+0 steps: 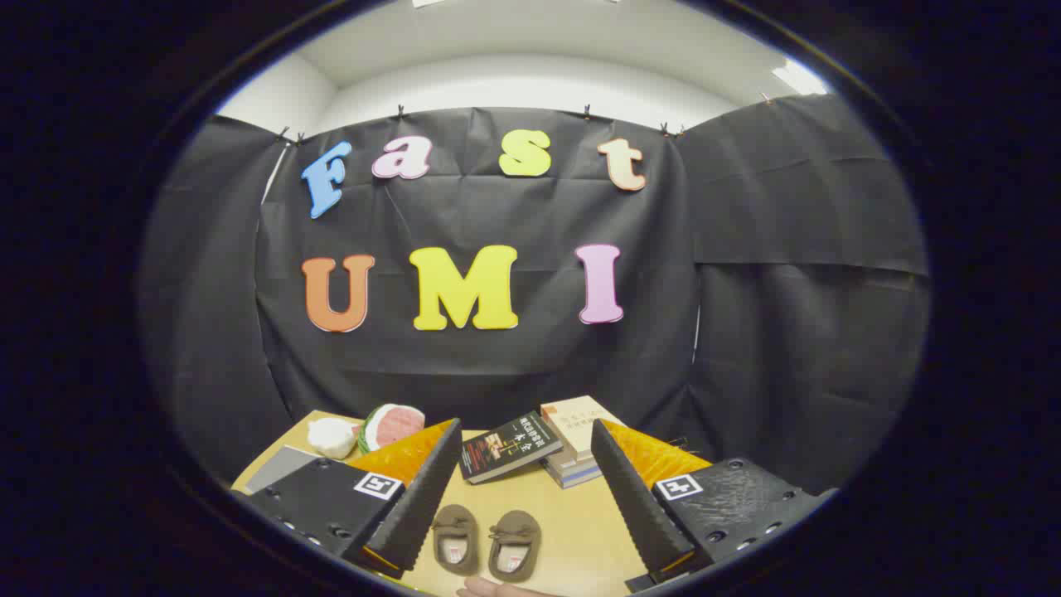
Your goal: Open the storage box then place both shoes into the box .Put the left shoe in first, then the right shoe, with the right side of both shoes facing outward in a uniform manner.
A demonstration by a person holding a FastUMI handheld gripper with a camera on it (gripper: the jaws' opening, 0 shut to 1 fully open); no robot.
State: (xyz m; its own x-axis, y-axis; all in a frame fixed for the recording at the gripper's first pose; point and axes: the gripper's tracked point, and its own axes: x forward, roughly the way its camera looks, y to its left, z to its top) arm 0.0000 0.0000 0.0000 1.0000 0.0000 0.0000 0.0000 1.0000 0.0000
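Two small brown moccasin shoes stand side by side on the wooden table (580,531), toes pointing away, the left one (456,537) and the right one (515,543). They lie between my gripper's (525,452) two fingers, below and well apart from them. The fingers stand wide open with nothing between them. A person's fingertip (485,589) shows just behind the shoes' heels.
Beyond the fingers a dark book (510,446) leans on a stack of light books (576,448). A watermelon-slice toy (390,424) and a white lumpy thing (331,437) sit at the table's far left. A grey flat piece (278,468) lies by the left finger.
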